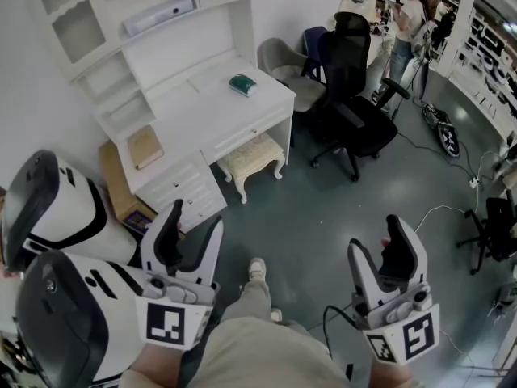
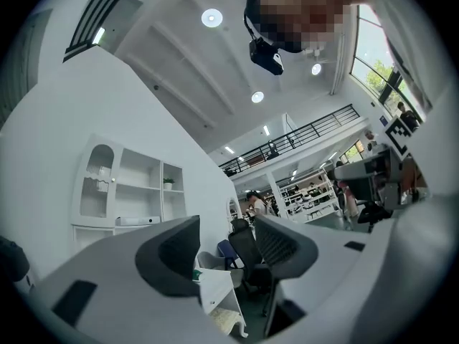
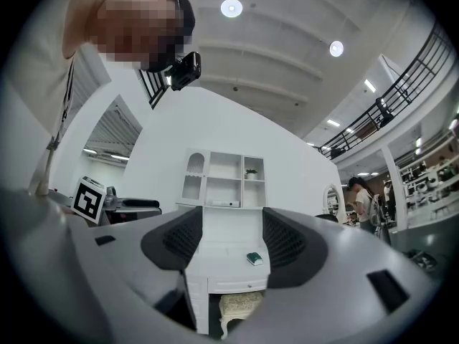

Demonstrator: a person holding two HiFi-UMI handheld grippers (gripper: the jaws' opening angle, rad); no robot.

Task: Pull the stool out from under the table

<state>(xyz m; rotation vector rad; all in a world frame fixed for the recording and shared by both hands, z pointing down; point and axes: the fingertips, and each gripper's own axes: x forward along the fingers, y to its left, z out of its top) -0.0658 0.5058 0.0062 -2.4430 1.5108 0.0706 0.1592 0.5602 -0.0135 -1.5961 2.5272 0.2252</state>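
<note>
A small cream upholstered stool [image 1: 254, 156] with white curved legs stands tucked halfway under the white desk [image 1: 202, 95], far ahead of both grippers. The right gripper view shows the stool [image 3: 240, 305] below the desk's drawer, and the left gripper view shows the stool [image 2: 228, 322] low between the jaws. My left gripper [image 1: 194, 225] is held out at the lower left, open and empty. My right gripper [image 1: 376, 234] is held out at the lower right, also open and empty. Neither touches anything. Both point toward the desk from a distance: left gripper [image 2: 228, 246], right gripper [image 3: 233, 235].
A green object [image 1: 241, 84] lies on the desk top. A black office chair [image 1: 355, 111] and a grey armchair [image 1: 291, 71] stand right of the desk. A cardboard box [image 1: 121, 184] sits left of the drawers. Cables run over the grey floor at right, and a person [image 1: 408, 14] stands at the back.
</note>
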